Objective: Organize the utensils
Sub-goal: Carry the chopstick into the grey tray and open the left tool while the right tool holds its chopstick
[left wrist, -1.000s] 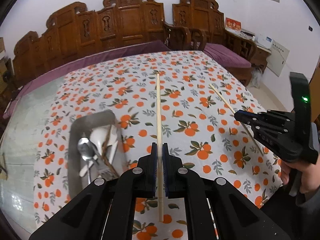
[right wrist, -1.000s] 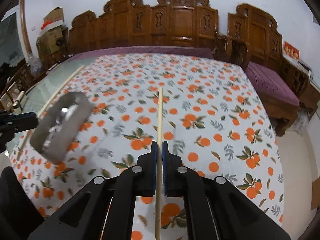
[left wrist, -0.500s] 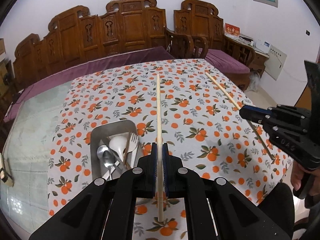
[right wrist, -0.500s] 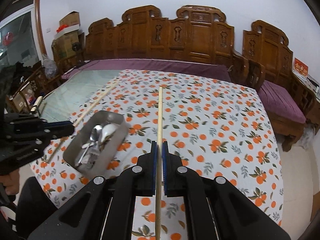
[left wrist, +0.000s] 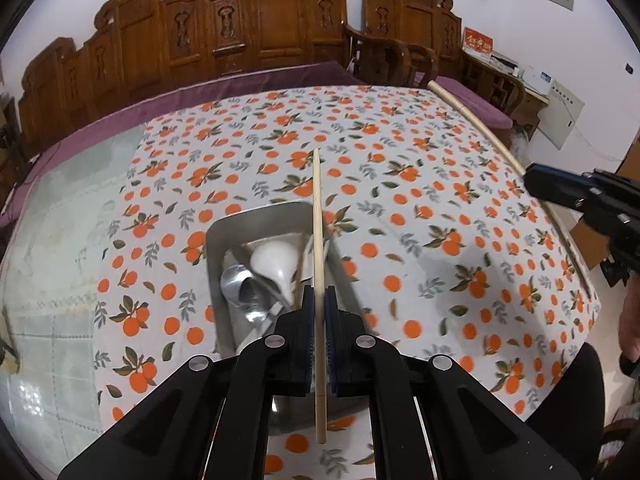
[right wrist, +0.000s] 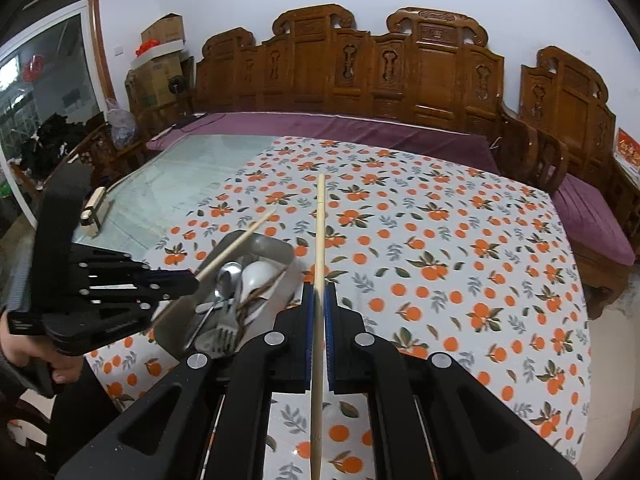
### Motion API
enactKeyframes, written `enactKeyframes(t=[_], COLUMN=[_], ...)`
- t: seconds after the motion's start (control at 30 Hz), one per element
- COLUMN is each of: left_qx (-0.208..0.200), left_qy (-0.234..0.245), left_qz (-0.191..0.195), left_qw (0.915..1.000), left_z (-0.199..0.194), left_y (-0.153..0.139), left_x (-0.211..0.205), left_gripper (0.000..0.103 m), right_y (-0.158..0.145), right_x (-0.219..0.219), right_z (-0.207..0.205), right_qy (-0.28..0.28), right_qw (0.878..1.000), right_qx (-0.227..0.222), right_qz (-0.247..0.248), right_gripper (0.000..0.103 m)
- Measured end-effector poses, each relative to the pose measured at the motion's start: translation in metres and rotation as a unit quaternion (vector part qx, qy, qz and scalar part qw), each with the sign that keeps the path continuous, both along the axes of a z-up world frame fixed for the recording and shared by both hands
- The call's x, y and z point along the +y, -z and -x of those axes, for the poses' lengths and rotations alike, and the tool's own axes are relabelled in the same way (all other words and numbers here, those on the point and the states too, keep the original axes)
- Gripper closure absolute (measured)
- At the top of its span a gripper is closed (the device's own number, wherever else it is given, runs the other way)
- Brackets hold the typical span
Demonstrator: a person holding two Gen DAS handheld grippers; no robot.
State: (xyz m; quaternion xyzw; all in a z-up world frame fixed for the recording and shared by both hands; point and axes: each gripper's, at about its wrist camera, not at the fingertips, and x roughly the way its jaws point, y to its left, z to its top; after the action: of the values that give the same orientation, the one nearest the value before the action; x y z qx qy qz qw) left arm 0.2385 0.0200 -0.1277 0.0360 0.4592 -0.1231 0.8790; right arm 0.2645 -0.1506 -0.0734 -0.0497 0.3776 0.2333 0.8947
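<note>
One chopstick is clamped near its butt by left gripper, another by right gripper — light, stiff, slippery sticks, prob. best gripped mid-shaft.

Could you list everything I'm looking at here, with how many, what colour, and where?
chopsticks: 2, pale wood, one clamped in each gripper; left chopstick over the tray, right chopstick beside it
metal tray: 1, silver, on the tablecloth
ceramic spoon: 1, white, in the tray
metal spoon: 1, silver, in the tray
fork: 1, silver, in the tray
tablecloth: 1, white with orange fruit print, over the glass table
carved benches: dark wood, purple cushions, behind the table
cardboard boxes: brown, far left corner
left gripper: black, jaws shut
right gripper: black, jaws shut
</note>
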Motion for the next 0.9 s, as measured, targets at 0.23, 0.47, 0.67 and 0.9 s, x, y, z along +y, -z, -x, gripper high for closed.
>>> enactKeyframes(t=[0.23,0.47,0.67,0.9], left_qx=[0.045,0.068,0.077,0.061], left_qy=[-0.001,-0.004,-0.007,-0.027], left_qz=[-0.001,0.002,0.004,0.006], left_qw=[0.9990,0.9977,0.9970,0.9978], left_z=[-0.016,-0.026,-0.034,-0.027], left_y=[0.037,0.060,0.069,0.059], left_x=[0.017,0.023,0.024,0.033], left_gripper=[0.099,0.099,0.099,0.083], right_y=[0.018,0.033,0.040,0.047], right_x=[0.018,0.024,0.028,0.041], right_z=[-0.009,-0.014,-0.016,-0.017], right_qy=[-0.014,-0.019,-0.022,-0.032], right_qw=[1.000,0.999,0.999,0.998], right_qx=[0.019,0.036,0.045,0.054], right_qz=[0.012,0.013,0.011,0.007], right_gripper=[0.097,0.097,0.097,0.097])
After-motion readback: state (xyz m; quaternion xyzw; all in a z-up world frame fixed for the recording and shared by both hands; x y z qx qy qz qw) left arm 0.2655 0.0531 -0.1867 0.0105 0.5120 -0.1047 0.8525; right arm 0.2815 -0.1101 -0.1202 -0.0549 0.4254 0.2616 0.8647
